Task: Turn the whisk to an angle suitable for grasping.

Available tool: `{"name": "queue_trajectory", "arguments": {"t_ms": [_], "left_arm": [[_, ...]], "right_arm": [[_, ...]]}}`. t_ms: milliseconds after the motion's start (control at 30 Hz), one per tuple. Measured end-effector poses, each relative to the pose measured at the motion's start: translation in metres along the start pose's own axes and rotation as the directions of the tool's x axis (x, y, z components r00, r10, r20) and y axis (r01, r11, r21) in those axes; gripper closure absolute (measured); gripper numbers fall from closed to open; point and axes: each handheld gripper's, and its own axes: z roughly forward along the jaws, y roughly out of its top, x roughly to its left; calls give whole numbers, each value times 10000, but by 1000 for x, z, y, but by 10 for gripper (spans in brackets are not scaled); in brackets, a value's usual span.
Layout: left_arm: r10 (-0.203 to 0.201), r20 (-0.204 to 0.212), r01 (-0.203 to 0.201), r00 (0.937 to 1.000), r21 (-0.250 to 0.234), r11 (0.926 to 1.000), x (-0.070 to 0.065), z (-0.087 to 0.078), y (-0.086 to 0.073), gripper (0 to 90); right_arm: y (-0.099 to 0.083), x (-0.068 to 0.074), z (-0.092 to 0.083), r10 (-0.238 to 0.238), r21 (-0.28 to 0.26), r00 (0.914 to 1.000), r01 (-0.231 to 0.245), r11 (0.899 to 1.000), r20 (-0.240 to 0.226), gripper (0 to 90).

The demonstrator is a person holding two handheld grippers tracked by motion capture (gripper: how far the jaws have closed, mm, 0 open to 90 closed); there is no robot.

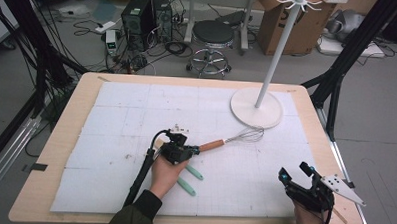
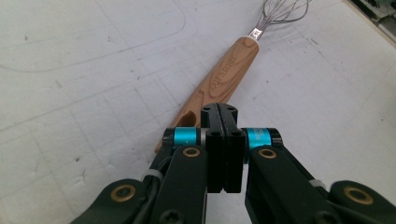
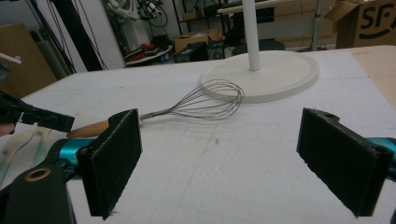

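A wire balloon whisk with a tapered light-wood handle (image 1: 224, 141) lies flat on the white foam-board mat (image 1: 121, 114) that covers the pale wooden table (image 1: 65, 132), its wire loops just beside the round white base of a white stand with a thin upright pole (image 1: 256, 108). The left gripper (image 1: 184, 152) sits at the butt end of the handle; in the left gripper view (image 2: 223, 122) its black jaws are pressed flat together with nothing between them, their tips just above the handle's end near its hanging hole. Two mint-green flat strips (image 1: 190, 180) lie on the mat by the left hand (image 1: 165, 174). The right gripper (image 1: 297, 176) rests near the table's front right corner, well apart from the whisk, and in the right gripper view (image 3: 219, 163) its padded jaws stand wide apart and empty, facing the whisk and the stand.
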Motion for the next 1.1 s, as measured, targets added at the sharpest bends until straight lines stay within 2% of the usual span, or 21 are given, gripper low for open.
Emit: {"name": "queue_trajectory", "arguments": {"t_ms": [100,133,167,200,300,367,467,533,567,633,767,867,967,1000,1067,1100], "left_arm": [[9,227,-2,9997,-311,9995,5,-5,-5,893],[-28,390,50,9992,-558,9984,7,-8,-7,847],[-76,550,119,9985,-779,9969,9,-11,-9,706],[-207,536,256,9983,-915,9955,12,-15,-10,706],[-548,681,622,9962,-1111,9919,23,-23,-15,554],[-488,835,599,9953,-1366,9888,29,-31,-18,508],[-433,690,545,9967,-1694,9840,34,-43,-18,404],[-538,561,641,9970,-2026,9772,37,-52,-20,343],[-606,606,724,9963,-2182,9732,39,-55,-21,325],[-646,543,751,9964,-2225,9720,43,-60,-25,307],[-756,483,855,9960,-2522,9639,52,-74,-34,277],[-694,497,807,9964,-2862,9547,58,-89,-40,276],[-693,242,734,9973,-3136,9467,63,-106,-48,276],[-757,124,757,9971,-3167,9455,66,-111,-50,276],[-936,-58,866,9956,-3276,9408,72,-120,-55,276],[-1061,-138,956,9943,-3311,9387,75,-124,-57,276]], "right_arm": [[0,0,1,-36,21,10000,37,10000,-36,132],[0,0,2,-61,15,10000,61,10000,-38,132],[0,0,3,-46,41,9999,46,10000,-100,137],[0,0,3,-46,41,9999,46,10000,-100,137],[0,2,7,-63,82,9998,65,9999,-168,139],[1,3,10,-145,95,9996,147,9998,-240,139],[1,6,16,-162,218,9987,173,9996,-493,139],[1,9,22,-262,489,9965,302,9983,-796,139],[1,11,26,-341,620,9948,402,9973,-960,141],[1,16,32,-439,750,9914,535,9957,-1233,145],[2,25,41,-691,771,9862,814,9937,-1505,149],[3,28,46,-600,866,9845,750,9934,-1646,150],[7,31,52,-563,866,9810,734,9935,-1858,167],[8,33,55,-518,852,9798,693,9940,-1930,213],[12,36,61,-350,878,9770,546,9946,-2105,371],[13,37,64,-278,916,9746,492,9946,-2220,411]]}}
